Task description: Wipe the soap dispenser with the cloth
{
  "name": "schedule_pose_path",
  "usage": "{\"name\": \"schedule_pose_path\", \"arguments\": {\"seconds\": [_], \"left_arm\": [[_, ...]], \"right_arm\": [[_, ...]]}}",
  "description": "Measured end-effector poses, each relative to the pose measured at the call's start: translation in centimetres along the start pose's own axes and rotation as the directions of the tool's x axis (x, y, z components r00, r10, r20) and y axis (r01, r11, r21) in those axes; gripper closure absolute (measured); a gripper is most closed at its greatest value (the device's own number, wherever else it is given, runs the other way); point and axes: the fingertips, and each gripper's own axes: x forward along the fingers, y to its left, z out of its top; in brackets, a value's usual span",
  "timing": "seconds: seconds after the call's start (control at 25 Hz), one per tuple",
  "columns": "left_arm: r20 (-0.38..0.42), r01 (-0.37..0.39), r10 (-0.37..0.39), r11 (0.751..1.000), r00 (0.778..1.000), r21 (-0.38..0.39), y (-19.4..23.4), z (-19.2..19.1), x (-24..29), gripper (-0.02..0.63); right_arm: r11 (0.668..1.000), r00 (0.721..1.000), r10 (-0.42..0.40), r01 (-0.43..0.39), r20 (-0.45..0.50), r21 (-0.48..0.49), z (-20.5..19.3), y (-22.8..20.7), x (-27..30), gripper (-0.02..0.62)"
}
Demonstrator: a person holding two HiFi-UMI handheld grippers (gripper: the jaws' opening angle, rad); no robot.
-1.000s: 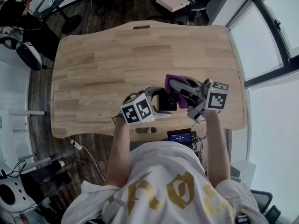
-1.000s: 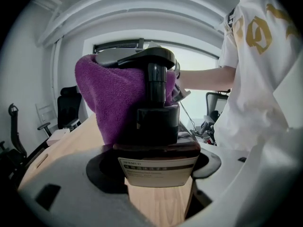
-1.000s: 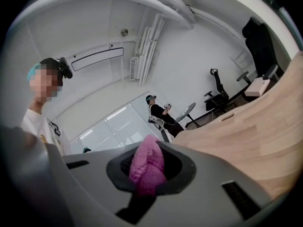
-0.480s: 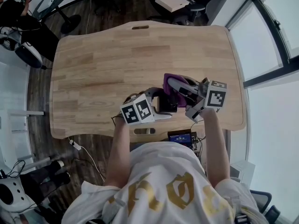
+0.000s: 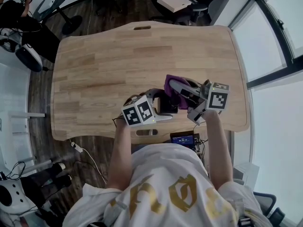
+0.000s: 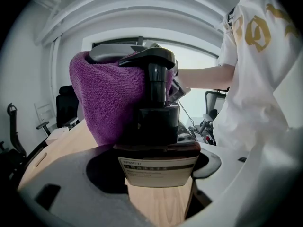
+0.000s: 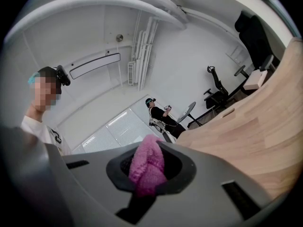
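As the head view shows, left tongs (image 5: 162,109) clamp the soap dispenser (image 5: 169,104) at the near edge of the desk (image 5: 104,65). Left gripper view: cloth (image 6: 106,98) drapes the pump (image 6: 147,59); pressure may discharge soap. Right gripper view: right tongs (image 7: 147,171) pinch one fold; slippage possible.

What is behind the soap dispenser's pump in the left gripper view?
The purple cloth, shut in the right gripper, lies against it, hiding the soap dispenser's far side.
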Motion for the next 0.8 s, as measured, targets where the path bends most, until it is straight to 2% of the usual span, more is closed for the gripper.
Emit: {"name": "schedule_pose_path", "arguments": {"seconds": [0.36,0.8], "left_arm": [[0.038,-0.038,0.039,0.999,0.999,-0.022,0.6,0.0,-0.5,0.253],[0.086,-0.091,0.098,0.992,0.991,-0.085,1.7,-0.1,-1.4,0.253]], "right_arm": [[1.000,0.999,0.010,-0.010,0.032,-0.003,0.2,0.7,-0.3,0.569],[1.000,0.998,0.013,-0.012,0.067,-0.015,-0.5,1.4,-1.1,0.569]]}}
